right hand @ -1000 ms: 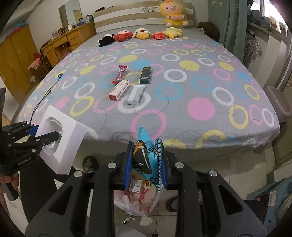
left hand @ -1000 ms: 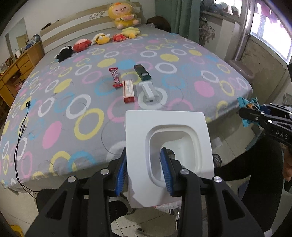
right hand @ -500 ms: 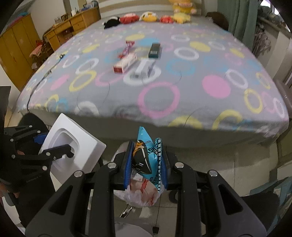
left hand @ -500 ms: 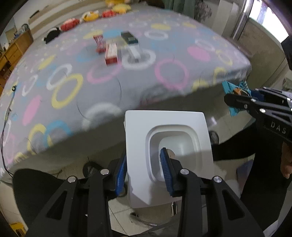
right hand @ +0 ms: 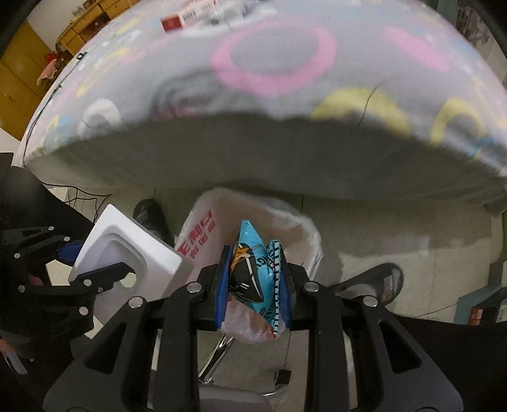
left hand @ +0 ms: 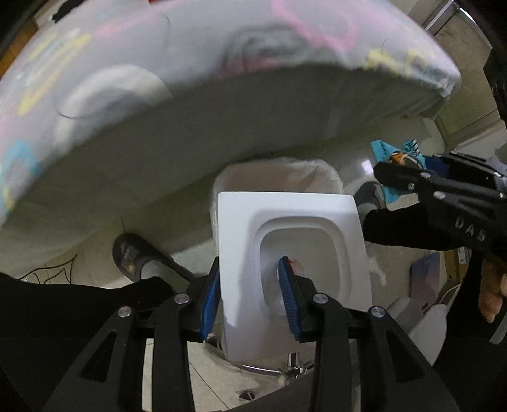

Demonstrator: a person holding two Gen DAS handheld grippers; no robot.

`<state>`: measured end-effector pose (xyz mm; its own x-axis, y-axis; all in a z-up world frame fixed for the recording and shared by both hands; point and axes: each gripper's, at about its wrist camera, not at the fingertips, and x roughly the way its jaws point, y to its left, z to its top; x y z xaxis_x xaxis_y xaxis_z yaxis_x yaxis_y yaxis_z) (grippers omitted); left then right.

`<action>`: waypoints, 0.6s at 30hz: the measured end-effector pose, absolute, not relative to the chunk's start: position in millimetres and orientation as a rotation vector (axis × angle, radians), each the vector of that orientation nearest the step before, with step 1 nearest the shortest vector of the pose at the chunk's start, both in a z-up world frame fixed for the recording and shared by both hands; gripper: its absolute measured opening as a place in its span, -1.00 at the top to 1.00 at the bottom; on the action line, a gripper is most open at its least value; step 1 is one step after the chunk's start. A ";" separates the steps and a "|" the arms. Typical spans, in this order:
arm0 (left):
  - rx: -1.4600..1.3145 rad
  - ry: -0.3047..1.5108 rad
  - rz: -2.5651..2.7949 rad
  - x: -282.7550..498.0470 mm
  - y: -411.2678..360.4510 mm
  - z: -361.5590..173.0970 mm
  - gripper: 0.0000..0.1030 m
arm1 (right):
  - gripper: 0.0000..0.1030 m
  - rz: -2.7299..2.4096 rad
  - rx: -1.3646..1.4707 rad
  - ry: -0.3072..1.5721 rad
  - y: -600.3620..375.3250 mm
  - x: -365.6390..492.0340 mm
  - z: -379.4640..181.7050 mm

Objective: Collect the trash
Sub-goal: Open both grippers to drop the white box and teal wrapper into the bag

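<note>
My left gripper [left hand: 250,291] is shut on the rim of a white square tray [left hand: 294,253], held over a trash bin lined with a pale plastic bag [left hand: 279,177] on the floor by the bed. My right gripper [right hand: 252,285] is shut on a blue snack wrapper [right hand: 250,269], held above the same bag-lined bin [right hand: 206,231]. The wrapper [left hand: 389,155] and right gripper also show at the right of the left wrist view. The tray [right hand: 126,253] shows at the left of the right wrist view.
The bed with a ring-patterned grey cover [right hand: 272,63] overhangs the bin. A red box [right hand: 172,22] lies on the bed, blurred. The person's slippered feet [left hand: 133,256] [right hand: 377,282] stand on both sides of the bin. Cables [right hand: 76,193] trail on the floor.
Both grippers have tilted down from the bed top toward the floor. The bag-lined bin has come into view under the tray and the wrapper. Both grips are unchanged.
</note>
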<state>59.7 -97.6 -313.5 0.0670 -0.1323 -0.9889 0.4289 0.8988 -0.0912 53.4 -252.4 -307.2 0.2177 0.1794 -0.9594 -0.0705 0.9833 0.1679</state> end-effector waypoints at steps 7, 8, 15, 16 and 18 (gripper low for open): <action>0.265 1.543 -0.406 71.4 -112.3 -359.8 0.32 | 0.50 0.194 0.076 1.392 -246.7 62.3 -338.8; 0.259 1.554 -0.402 72.9 -111.2 -365.8 0.31 | 0.50 0.195 0.072 1.391 -245.7 62.2 -341.6; 0.278 1.618 -0.367 77.1 -113.0 -401.0 0.30 | 0.49 0.178 0.107 1.441 -249.9 67.6 -367.1; 0.283 1.621 -0.364 77.7 -113.0 -403.3 0.30 | 0.49 0.177 0.105 1.442 -249.8 67.9 -368.2; 0.281 1.623 -0.366 79.3 -113.1 -404.7 0.30 | 0.49 0.179 0.115 1.448 -249.3 69.7 -372.8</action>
<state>79.3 -113.1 -404.7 -0.0855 -0.0364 -0.9957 0.3939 0.9167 -0.0674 69.7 -249.3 -372.8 0.1122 0.1910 -0.9752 -0.0523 0.9811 0.1862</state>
